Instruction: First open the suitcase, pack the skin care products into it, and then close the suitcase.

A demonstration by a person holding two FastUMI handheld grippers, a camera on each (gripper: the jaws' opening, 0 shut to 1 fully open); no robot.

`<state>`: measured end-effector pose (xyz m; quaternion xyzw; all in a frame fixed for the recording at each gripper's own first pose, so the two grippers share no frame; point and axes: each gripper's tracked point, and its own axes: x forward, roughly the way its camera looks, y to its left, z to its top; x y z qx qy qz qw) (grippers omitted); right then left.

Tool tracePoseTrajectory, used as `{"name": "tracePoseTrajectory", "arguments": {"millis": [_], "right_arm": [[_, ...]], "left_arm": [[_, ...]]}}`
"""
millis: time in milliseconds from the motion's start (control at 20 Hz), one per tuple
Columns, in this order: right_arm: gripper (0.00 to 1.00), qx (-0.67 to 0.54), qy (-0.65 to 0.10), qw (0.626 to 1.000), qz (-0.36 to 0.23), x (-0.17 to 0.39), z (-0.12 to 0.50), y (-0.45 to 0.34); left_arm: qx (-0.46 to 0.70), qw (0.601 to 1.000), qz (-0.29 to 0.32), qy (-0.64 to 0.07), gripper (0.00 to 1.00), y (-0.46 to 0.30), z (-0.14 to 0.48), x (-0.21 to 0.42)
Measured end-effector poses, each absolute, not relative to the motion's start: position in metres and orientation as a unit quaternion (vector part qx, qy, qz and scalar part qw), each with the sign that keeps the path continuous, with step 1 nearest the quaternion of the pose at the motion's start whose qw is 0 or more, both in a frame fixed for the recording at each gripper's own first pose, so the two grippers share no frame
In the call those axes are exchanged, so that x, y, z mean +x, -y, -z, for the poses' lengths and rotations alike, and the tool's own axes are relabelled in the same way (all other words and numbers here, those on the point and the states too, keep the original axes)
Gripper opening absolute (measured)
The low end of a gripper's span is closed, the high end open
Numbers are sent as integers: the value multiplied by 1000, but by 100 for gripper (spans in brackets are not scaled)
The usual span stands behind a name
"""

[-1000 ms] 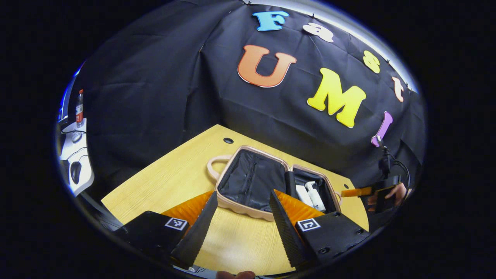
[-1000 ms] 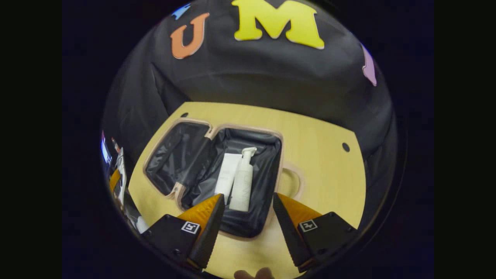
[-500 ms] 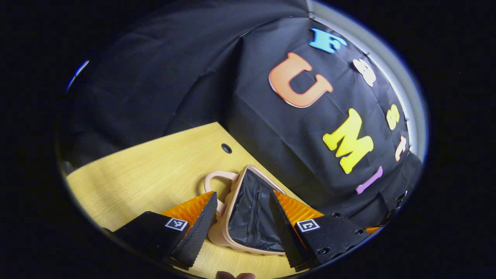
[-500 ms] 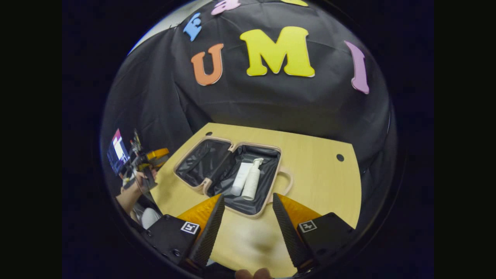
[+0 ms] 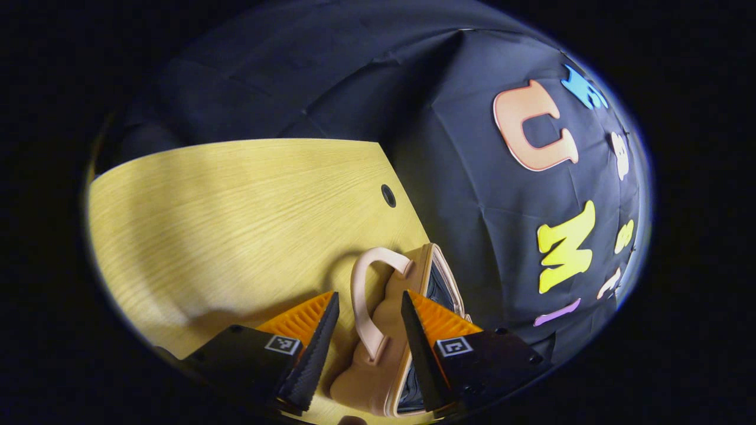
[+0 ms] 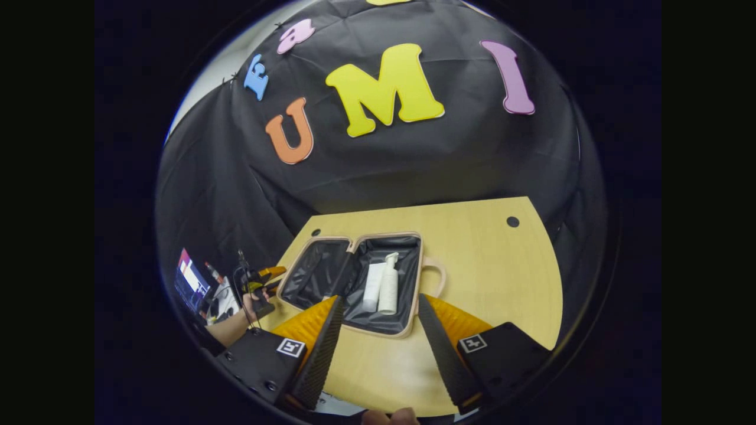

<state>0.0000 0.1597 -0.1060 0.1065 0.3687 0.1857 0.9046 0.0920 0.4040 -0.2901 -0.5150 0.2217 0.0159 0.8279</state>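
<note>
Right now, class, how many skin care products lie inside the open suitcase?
2. A tube and a pump bottle lie side by side in the suitcase half nearer its handle. Others could hide in the lining.

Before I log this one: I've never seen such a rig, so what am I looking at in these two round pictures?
A person holds a two-finger tool in each hand; a camera rides on each. In the left gripper view, the left gripper hangs open around the handle of the pink suitcase. In the right gripper view, the right gripper is open and empty, back from the suitcase, which lies open on the wooden table with a tube and a pump bottle inside. Nothing is gripped.
</note>
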Motion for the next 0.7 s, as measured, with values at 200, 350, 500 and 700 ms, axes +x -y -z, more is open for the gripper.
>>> {"name": "tracePoseTrajectory", "arguments": {"millis": [200,350,500,700], "right_arm": [[72,101,-366,907,-181,-8,107,-163],[72,102,-359,912,-173,-10,102,-157],[71,67,-325,930,-156,-7,93,-142],[72,52,-271,953,-128,-4,71,-126]], "left_arm": [[-524,817,-31,-241,37,-401,301,106],[-536,805,-56,-248,24,-406,303,111],[-490,831,-61,-258,8,-400,295,110],[-415,878,-63,-232,6,-404,239,110]]}}
